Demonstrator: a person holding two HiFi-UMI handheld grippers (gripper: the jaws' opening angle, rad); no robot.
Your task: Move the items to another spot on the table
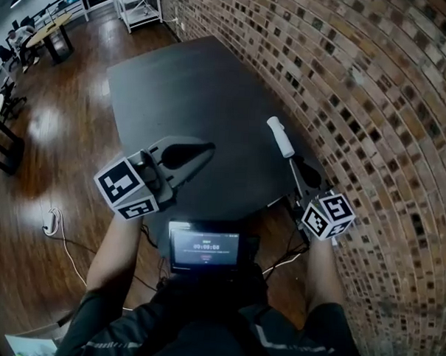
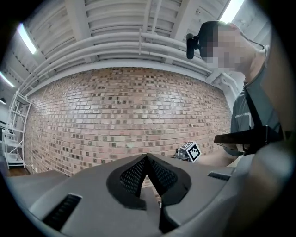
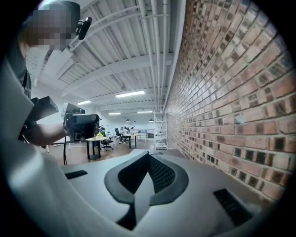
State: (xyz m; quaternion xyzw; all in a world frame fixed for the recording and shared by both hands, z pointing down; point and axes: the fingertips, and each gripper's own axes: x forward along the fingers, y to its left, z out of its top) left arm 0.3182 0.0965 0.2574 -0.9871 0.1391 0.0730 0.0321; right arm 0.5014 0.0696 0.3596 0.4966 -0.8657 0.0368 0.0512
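No items to move show in any view: the dark table point(image 1: 197, 84) is bare as far as its top can be seen, so where the task's things lie cannot be told.

The left gripper point(image 2: 147, 158) has its jaws pressed tip to tip with nothing between them. It hangs above the table's near left corner, pointing towards the brick wall point(image 1: 374, 106). The right gripper point(image 3: 148, 156) is likewise closed and empty, tilted up along the wall at the table's near right side.

The main risk I judge is reaching for an item with the jaws closed. That would shove or topple it instead of taking it, so they need to spread first. The second risk is the right gripper. It is near the brick, and a wide outward swing could knock it against the wall.

For room, the table's right side runs close along the wall, which leaves little slack there. The middle and far end of the top are open. The left and near edges drop straight to the wooden floor point(image 1: 55, 129), where a cable point(image 1: 53, 221) lies, so anything set close to those edges could slide off. The chest-mounted screen point(image 1: 204, 248) crowds the near edge.
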